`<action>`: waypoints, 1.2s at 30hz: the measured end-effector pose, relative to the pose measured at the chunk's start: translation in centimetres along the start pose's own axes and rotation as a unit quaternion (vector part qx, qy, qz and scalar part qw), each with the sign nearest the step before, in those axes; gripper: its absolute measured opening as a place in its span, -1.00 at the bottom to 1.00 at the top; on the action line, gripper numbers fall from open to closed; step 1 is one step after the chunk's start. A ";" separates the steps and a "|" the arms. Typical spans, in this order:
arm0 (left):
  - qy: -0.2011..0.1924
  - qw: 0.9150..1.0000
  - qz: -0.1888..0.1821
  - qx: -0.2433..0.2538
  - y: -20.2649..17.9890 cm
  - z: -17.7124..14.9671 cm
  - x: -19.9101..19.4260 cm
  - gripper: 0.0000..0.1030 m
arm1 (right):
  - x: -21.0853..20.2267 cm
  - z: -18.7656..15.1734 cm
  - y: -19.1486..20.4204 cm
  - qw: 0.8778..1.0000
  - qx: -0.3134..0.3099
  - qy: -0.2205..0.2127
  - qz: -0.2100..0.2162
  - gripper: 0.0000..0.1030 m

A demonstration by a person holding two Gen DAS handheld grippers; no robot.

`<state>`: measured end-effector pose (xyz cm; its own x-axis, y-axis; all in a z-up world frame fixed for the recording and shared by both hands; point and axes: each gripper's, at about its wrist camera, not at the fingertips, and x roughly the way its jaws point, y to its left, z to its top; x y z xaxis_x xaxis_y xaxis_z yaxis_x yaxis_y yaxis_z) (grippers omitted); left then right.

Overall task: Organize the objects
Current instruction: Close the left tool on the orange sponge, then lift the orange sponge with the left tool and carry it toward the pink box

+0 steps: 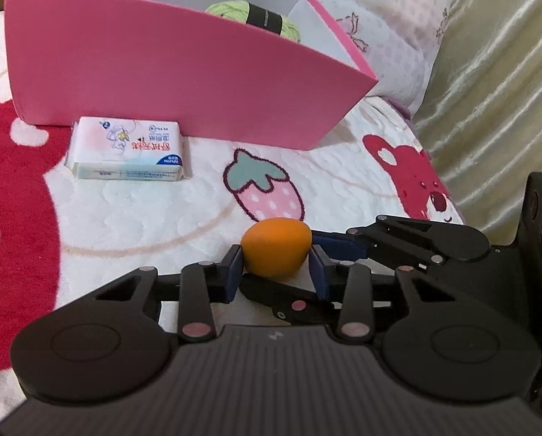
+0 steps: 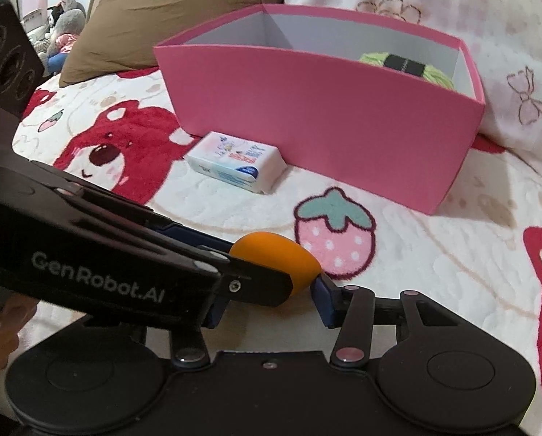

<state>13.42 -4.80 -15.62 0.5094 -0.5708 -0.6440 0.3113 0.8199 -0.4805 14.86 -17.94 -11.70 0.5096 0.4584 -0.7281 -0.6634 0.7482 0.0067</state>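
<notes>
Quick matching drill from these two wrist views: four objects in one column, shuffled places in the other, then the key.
Things:
1. orange egg-shaped object
2. green yarn ball
3. white tissue pack
4. pink box

Places:
A. inside the box
B. on the blanket, against the box's front wall
C. between the pads of both claws
D. on the blanket, before the pillows

Pairs: 1-C, 2-A, 3-B, 4-D

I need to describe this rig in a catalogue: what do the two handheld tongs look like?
Both tongs, left and right, are matte black plastic with linked bars, round silver pivot pins, a ribbed base between two round discs, and dark blue pads at the tips. One arm carries white "GenRobot.AI" lettering. No cables or sleeves show.
</notes>
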 end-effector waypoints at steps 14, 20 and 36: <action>0.010 1.000 0.009 0.024 -1.7 0.5 -1.8 -0.26 | -1.8 0.2 1.3 1.000 0.010 -0.009 -0.015 0.08; -0.029 0.997 0.026 0.061 -3.1 0.4 -4.1 -0.27 | -3.1 0.7 1.8 0.999 0.009 -0.036 -0.011 0.08; -0.032 0.996 0.016 0.079 -4.0 2.0 -8.7 -0.26 | -6.5 2.1 3.8 0.996 0.012 -0.090 -0.011 0.08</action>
<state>9.30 -3.07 -6.91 0.5691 -0.5450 -0.6157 0.4146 0.8368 -0.3575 10.17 -17.05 -5.49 0.6151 0.5189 -0.5937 -0.6392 0.7690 0.0100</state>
